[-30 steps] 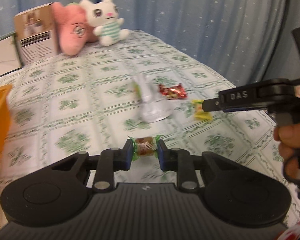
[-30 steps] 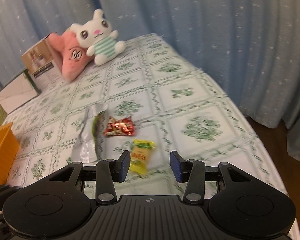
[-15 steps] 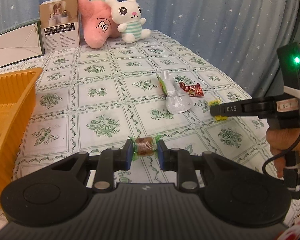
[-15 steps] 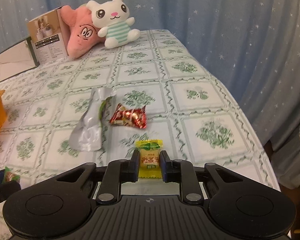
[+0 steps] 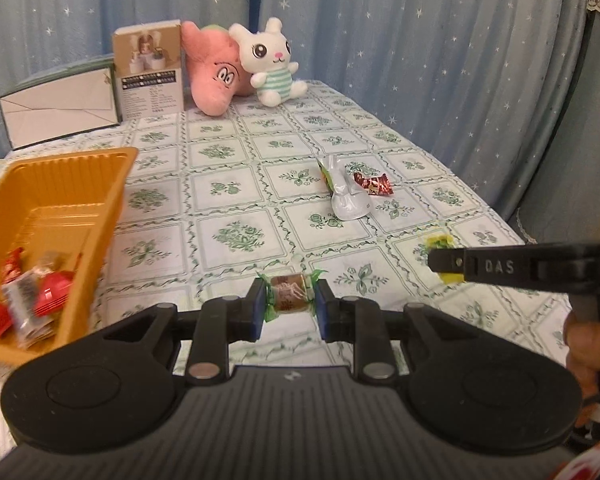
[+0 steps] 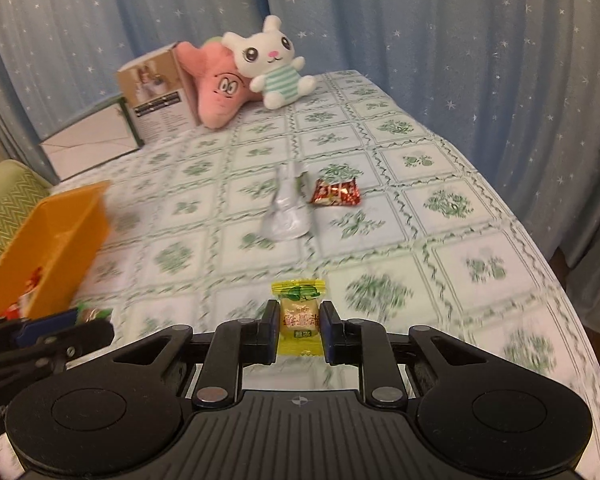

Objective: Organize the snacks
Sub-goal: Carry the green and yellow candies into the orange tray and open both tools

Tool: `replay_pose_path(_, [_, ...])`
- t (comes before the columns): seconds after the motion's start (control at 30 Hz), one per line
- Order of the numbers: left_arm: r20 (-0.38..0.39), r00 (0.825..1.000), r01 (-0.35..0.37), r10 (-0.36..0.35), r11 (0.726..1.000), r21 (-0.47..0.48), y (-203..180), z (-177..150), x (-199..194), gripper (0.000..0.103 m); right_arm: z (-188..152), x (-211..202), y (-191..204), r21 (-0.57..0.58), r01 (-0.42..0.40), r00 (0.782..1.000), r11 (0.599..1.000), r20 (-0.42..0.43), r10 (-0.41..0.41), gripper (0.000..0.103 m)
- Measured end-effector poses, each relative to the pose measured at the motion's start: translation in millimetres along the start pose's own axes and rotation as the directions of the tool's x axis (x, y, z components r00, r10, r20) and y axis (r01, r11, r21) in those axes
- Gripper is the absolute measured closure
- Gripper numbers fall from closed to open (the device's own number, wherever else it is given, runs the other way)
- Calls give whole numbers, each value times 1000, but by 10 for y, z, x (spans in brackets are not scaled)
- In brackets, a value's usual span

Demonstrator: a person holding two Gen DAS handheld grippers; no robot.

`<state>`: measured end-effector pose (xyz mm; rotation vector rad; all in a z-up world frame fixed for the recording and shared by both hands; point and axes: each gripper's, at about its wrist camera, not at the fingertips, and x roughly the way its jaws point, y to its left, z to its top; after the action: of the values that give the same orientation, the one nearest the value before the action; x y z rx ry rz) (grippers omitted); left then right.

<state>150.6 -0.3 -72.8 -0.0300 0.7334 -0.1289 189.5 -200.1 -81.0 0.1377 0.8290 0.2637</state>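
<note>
over the green-patterned tablecloth (image 5: 236,236) both grippers carry a sweet toward the orange tray (image 5: 52,200) at the left. the left gripper (image 5: 290,309) is clamped on a brown candy (image 5: 289,299) with green twisted ends, gripped across its length so the soft wrapper tails sit against the pads. the right gripper (image 6: 299,327) is clamped on a yellow candy (image 6: 300,320), a flat square packet with a crimped top edge, held by its 2 side edges with most of it standing above the pads

the risks, as i judge them: the yellow packet is thin and glossy, so it could slide or twist out during a quick swing toward the tray. the brown one may roll between the pads, since its ends crush easily. the 2 grippers are close together, and both heading for the same tray, so they could knock each other

2 pieces are left on the cloth, well apart from the tray: a silver pouch (image 5: 346,196) lying crumpled, and a red foil candy (image 5: 373,185) just beside it. the tray already holds several red and clear wrapped snacks (image 5: 24,300) in its near end
</note>
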Motion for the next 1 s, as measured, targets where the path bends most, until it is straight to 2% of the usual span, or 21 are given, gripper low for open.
replay_pose_path(0.23, [15, 999, -41, 41, 999, -8, 87, -91, -510, 80, -209, -466, 294, -25, -36, 999, 999, 5, 36, 82])
replay_pose_path(0.47, [17, 996, -84, 85, 996, -27, 243, -154, -897, 80, -322, -751, 646, -77, -80, 997, 994, 15, 82, 82])
replay_pose_path(1.0, [47, 986, -155, 159, 985, -77, 707, -238, -1430, 80, -358, -904, 1355, -198, -173, 984, 965, 9, 179, 82])
